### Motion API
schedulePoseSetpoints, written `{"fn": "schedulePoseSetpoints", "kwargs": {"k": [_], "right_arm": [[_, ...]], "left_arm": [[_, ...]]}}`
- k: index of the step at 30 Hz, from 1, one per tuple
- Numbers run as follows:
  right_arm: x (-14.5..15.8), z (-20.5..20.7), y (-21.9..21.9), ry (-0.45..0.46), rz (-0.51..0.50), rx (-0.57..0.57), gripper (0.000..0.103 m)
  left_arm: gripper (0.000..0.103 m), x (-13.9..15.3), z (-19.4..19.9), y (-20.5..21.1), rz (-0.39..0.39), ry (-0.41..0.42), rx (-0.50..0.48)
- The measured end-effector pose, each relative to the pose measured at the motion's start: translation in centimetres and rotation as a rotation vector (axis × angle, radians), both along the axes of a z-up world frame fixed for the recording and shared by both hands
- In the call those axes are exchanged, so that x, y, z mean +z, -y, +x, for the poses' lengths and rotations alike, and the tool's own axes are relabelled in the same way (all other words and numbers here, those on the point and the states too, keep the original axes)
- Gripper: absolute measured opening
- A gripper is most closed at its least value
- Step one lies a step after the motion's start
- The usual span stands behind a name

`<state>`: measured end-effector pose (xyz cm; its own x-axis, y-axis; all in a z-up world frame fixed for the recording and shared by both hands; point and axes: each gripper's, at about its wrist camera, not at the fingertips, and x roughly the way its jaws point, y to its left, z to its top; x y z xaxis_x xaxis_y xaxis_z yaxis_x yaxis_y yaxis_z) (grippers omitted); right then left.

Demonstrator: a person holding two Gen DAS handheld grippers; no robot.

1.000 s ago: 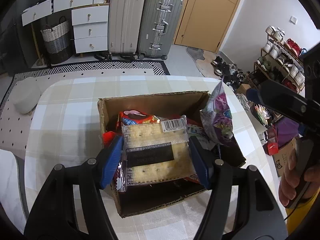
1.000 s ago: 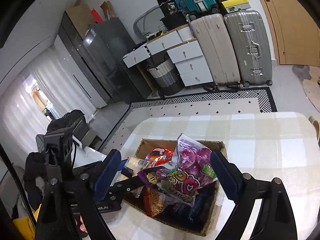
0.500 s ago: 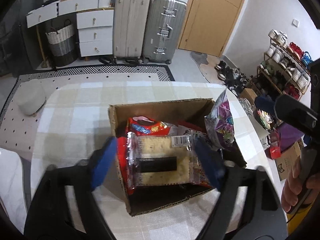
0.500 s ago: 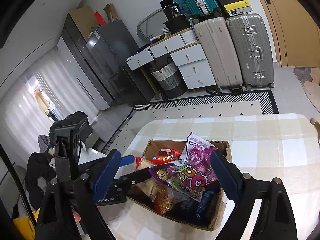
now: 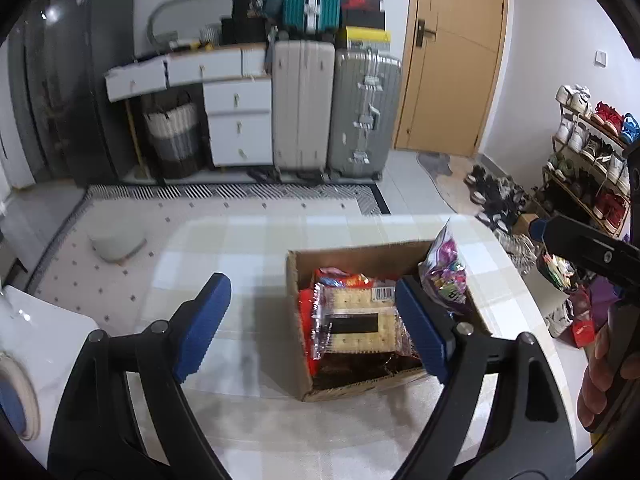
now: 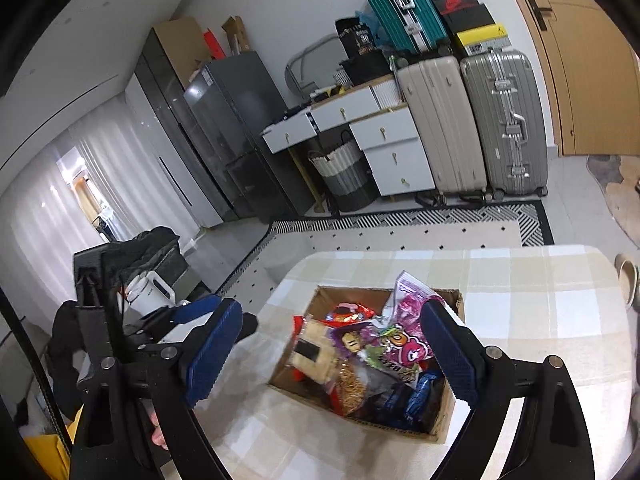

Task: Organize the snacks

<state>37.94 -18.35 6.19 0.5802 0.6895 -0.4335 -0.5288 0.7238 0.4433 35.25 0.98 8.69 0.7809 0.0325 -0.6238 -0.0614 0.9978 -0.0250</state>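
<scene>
Cracker pack (image 5: 356, 320) lies flat atop snacks in cardboard box (image 5: 294, 280), near-left side. Light, brittle, slick wrap; grab by long edges. L gripper (image 5: 312, 320) spread, empty; R gripper (image 6: 332, 354) spread too.

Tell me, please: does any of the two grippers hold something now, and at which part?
Nothing is held. The left gripper is open and empty; the cracker packet lies in the cardboard box. The right gripper is open too, gripping nothing.
</scene>
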Motion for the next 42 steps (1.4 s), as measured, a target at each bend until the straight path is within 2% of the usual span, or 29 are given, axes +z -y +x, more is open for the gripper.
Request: {"fn": "schedulePoseSetpoints", "kwargs": {"k": [4,6,9,16,21,24,27,34,42], "right_arm": [[1.7,-2.9,0.6,0.078,0.017,-0.004,0.092],[2.6,-5.1,1.0,0.128,0.02,-0.012,0.092],[3.3,-7.8,1.5,0.171,0.03,-0.013,0.1],[4.3,-16.2,3.1,0.326,0.001,-0.077,0.102],[2.9,-21.8,4.8,0.423,0.008,-0.157,0.102],[1.6,-24.2,5.3,0.466,-0.052,-0.224,0.102],[0.0,-26.0,6.0,0.487,-0.058,-0.271,0.102],[-4.8,-29.6,7.2,0.496,-0.101,-0.352,0.102],[-6.3,-33.7,9.2,0.55,-0.054,-0.35,0.102]], "left_arm": [[0.091,2.9,-4.2,-0.1,0.021,0.101,0.036],[0.102,3.9,-6.5,-0.2,0.02,0.144,0.06],[0.102,5.0,-9.8,-0.6,0.01,0.207,0.078],[0.102,6.3,-17.6,-0.2,0.014,0.273,0.078],[0.102,5.1,-22.5,-0.2,0.013,0.303,0.085],[0.102,4.0,-25.1,0.0,0.069,0.351,0.07],[0.102,2.4,-27.2,0.4,0.102,0.373,0.074],[0.102,-1.1,-29.6,-0.2,0.061,0.335,0.105],[0.102,-2.2,-30.9,-0.9,0.034,0.326,0.124]]}}
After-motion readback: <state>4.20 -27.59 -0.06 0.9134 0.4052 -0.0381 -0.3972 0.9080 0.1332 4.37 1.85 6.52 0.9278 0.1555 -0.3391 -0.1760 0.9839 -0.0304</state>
